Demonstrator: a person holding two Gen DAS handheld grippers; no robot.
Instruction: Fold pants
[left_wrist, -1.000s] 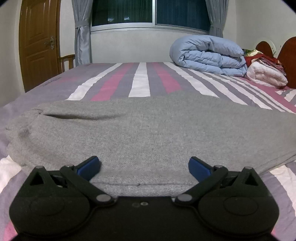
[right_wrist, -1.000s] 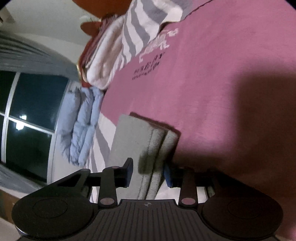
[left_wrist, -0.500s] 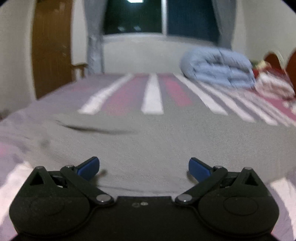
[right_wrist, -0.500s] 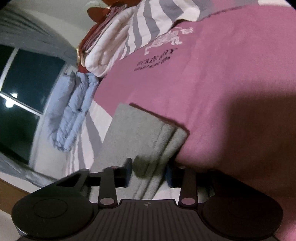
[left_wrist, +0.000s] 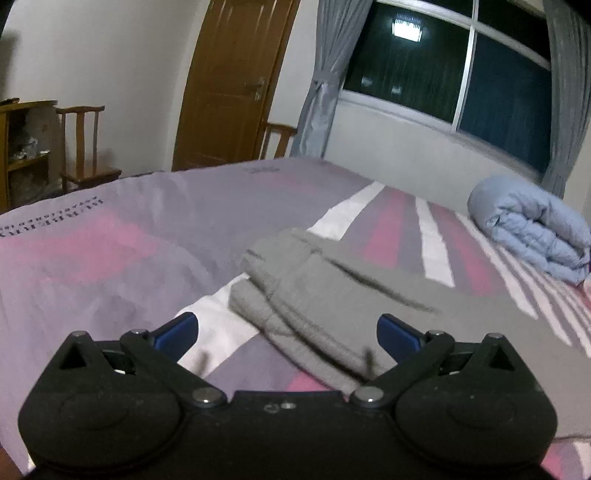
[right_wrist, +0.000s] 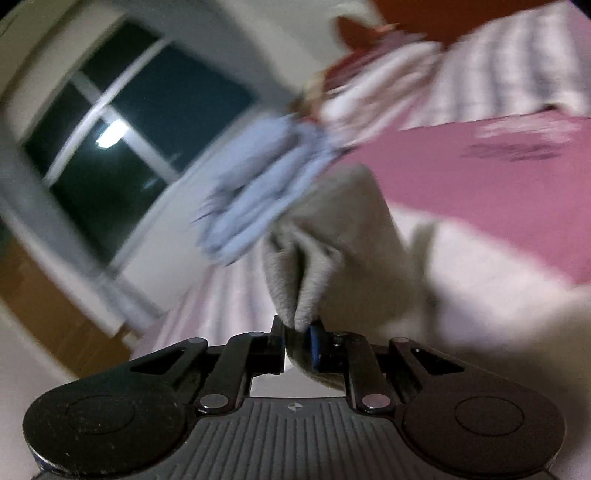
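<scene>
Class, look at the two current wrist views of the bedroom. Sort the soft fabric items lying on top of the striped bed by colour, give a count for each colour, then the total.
Grey: 1, the folded pants, pinched at one end by the right gripper
Light blue: 1, the rolled quilt
White and red: 1, the heap of bedding by the headboard; its separate pieces cannot be told
Total: 3

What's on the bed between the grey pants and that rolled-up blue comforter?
Only bare striped bedsheet, with nothing lying on it. The left wrist view shows that stretch between the grey pants and the blue comforter.
</scene>
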